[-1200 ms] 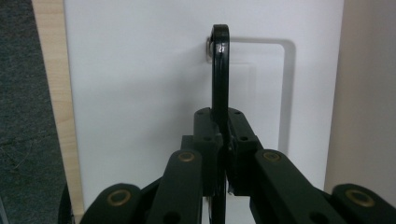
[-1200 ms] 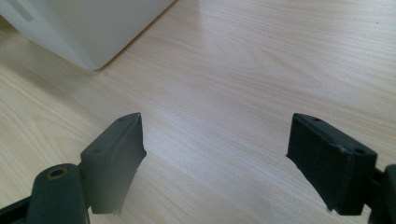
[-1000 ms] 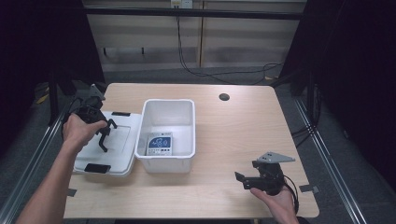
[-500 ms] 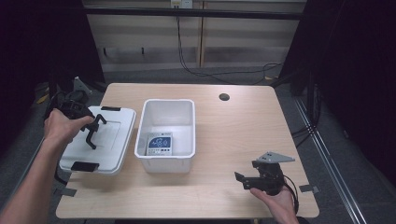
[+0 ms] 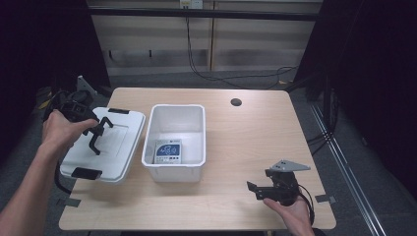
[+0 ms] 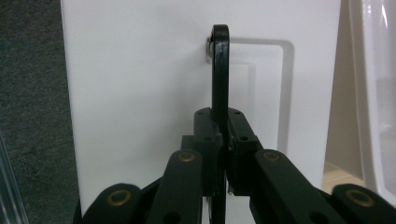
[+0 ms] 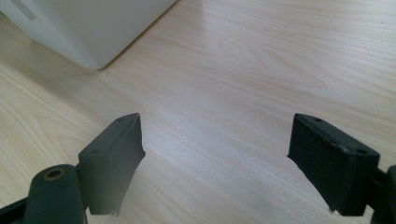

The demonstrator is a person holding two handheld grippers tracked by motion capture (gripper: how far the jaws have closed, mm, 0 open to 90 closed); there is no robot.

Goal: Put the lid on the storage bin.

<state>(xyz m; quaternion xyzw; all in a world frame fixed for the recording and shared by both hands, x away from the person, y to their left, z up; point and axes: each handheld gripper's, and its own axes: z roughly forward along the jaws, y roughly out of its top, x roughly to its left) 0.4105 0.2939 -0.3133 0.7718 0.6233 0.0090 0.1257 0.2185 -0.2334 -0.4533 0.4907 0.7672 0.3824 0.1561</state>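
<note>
A white open bin is sitting at the middle of the frame on the wooden table, with a small box with a blue-printed label lying inside it (its lettering is too small to read). A dark round hole is showing in the tabletop toward the upper right, and black cables are trailing across the floor beyond the table's far edge.

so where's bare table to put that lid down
Most room is the right half of the table, between the white bin, the round hole and the right gripper. The front strip before the bin is free too. The left edge is crowded: the lid, held by the left gripper, overhangs it.
</note>
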